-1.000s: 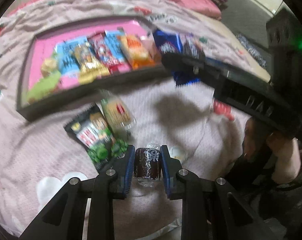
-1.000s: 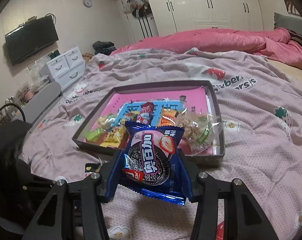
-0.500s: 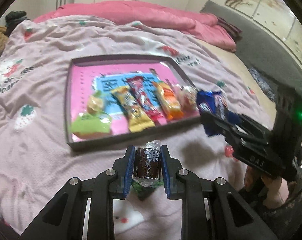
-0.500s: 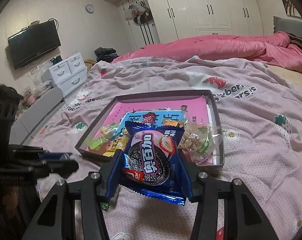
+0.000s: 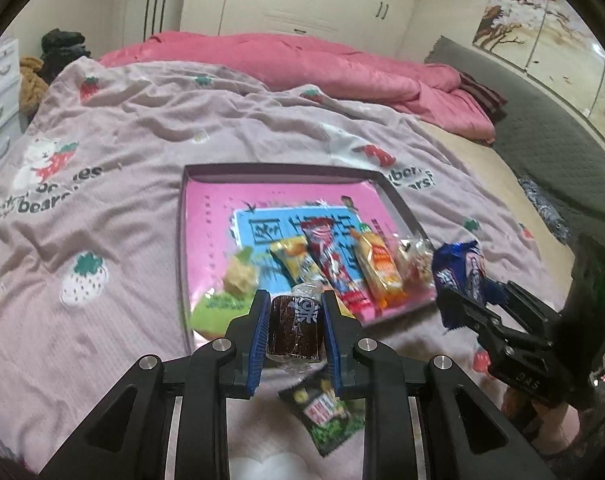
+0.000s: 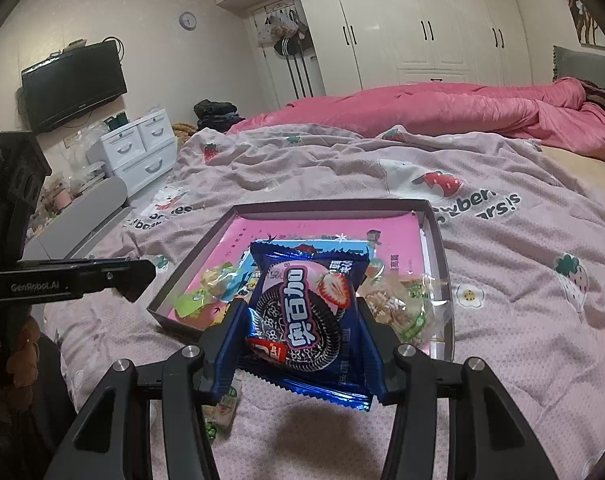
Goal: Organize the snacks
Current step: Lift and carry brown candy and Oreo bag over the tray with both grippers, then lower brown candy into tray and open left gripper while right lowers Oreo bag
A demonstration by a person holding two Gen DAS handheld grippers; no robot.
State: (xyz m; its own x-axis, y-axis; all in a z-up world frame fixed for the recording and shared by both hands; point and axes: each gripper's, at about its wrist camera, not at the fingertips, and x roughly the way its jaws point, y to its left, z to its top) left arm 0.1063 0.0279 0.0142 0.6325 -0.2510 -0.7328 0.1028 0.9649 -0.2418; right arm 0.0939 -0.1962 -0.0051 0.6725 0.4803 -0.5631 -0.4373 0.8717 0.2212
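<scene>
Left hand-held gripper (image 5: 295, 322) clamped narrowly on a dark brown wrapped snack (image 5: 295, 327) above the tray's (image 5: 394, 196) near edge, right hand-held gripper (image 6: 302, 346) holding a blue cookie packet (image 6: 308, 316) near the tray's near right corner, bed (image 5: 102, 200) beneath.

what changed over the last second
The left claw, shut on the brown snack, rose off the bed toward the tray; the green packet now lies under it. Unchanged: the right claw holds the blue cookie pack before the tray, and the tray's snacks sit as before.
</scene>
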